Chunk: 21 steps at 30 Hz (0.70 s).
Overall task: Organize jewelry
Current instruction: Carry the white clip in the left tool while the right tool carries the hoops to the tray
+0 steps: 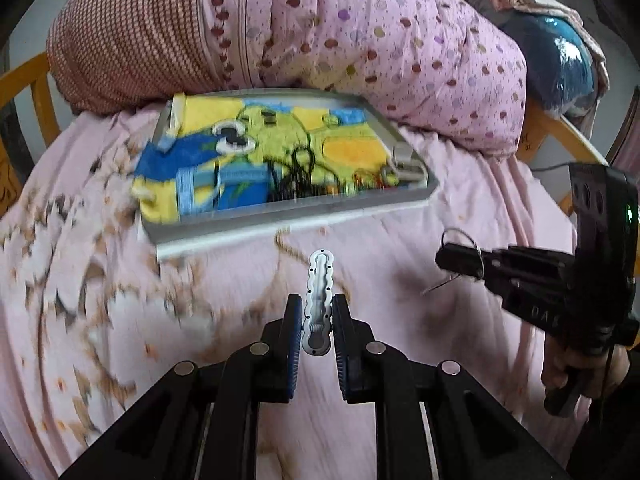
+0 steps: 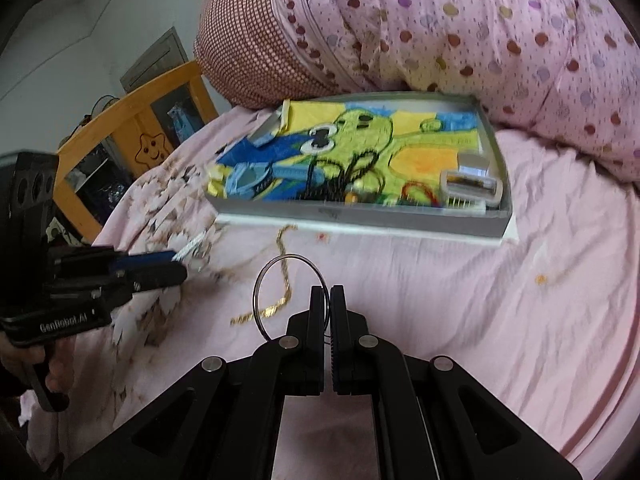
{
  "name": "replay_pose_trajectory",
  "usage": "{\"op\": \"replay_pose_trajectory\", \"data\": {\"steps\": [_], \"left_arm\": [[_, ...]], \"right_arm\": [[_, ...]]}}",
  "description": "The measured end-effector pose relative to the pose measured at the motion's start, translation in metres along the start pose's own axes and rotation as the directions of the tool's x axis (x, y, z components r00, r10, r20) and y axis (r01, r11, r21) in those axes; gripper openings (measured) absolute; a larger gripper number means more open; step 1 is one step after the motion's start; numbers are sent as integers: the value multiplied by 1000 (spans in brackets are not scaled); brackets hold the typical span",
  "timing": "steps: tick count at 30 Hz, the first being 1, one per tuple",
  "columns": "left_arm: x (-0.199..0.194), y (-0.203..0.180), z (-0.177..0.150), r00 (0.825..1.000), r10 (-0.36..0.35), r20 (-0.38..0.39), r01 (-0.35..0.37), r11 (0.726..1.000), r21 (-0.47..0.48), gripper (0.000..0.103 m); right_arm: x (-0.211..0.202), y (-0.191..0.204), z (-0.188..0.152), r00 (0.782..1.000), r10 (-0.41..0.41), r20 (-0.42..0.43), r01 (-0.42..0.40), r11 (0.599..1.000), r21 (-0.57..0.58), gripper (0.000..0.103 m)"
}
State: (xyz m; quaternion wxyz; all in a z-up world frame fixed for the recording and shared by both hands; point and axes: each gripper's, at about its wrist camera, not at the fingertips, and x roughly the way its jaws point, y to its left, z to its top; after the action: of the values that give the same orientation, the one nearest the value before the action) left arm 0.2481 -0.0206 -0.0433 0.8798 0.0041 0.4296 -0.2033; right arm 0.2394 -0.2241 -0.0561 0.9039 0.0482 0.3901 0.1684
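Pink bedding is filling both views, a bed sheet (image 2: 460, 300) with a faded floral print carrying everything.

Clamped upright between the pads of the left gripper (image 1: 317, 322) is a wavy silver hair clip (image 1: 319, 300), its rounded tip pointing toward the tray (image 1: 248, 232). The right gripper (image 2: 329, 308) is pinching a thin metal ring (image 2: 286, 296) at one edge, so most of the loop is hanging free to the left of its closed fingers. Both pieces are being held clear of the sheet, short of the tray's near wall, probably so they can be carried over that wall and set inside.

Lying loose on the sheet just before the tray's near wall is a gold chain (image 2: 280, 280), partly seen through the ring; judging by where it lies, it is not yet sorted.

Inside the tray a bright cartoon towel (image 2: 380, 148) is serving as a liner. At the tray's right end a small clear box (image 2: 472, 190) is sitting, with an orange loop (image 2: 418, 192) and some dark cord (image 2: 352, 176) beside it; motion blur is making these small items hard to identify.

Behind the tray a spotted pink quilt (image 2: 480, 32) and a checked pillow (image 2: 248, 52) are pressing against its far wall, so reaching in from the near side looks like the open route. To the tray's left a yellow wooden bed frame (image 2: 132, 128) is showing.
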Motion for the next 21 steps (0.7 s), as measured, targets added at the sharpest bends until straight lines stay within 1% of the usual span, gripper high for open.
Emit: {"op": "replay_pose_trajectory", "data": {"steps": [5,10,12,14,17,21], "left_arm": [[7,9,40,998,-4,58,4,1000,10,14],[22,23,80,994,-6,108,8,1000,-26,14],[32,31,93,993,-6,121,12,999,-44,14],[42,36,101,992,-11,124,18,998,-59,14],[62,44,110,993,-26,111,36,995,-93,14],[83,45,113,995,-35,92,45,994,-103,14]], "right_arm": [[2,-2,41,998,-29,51,29,1000,-9,3],[13,-7,95,992,-62,106,64,998,-14,3],[20,-8,112,990,-77,116,79,997,-11,3],[31,-11,124,990,-83,113,83,997,3,3],[51,-13,133,991,-102,83,102,995,5,3],[78,-19,136,988,-155,9,155,987,-30,3]]}}
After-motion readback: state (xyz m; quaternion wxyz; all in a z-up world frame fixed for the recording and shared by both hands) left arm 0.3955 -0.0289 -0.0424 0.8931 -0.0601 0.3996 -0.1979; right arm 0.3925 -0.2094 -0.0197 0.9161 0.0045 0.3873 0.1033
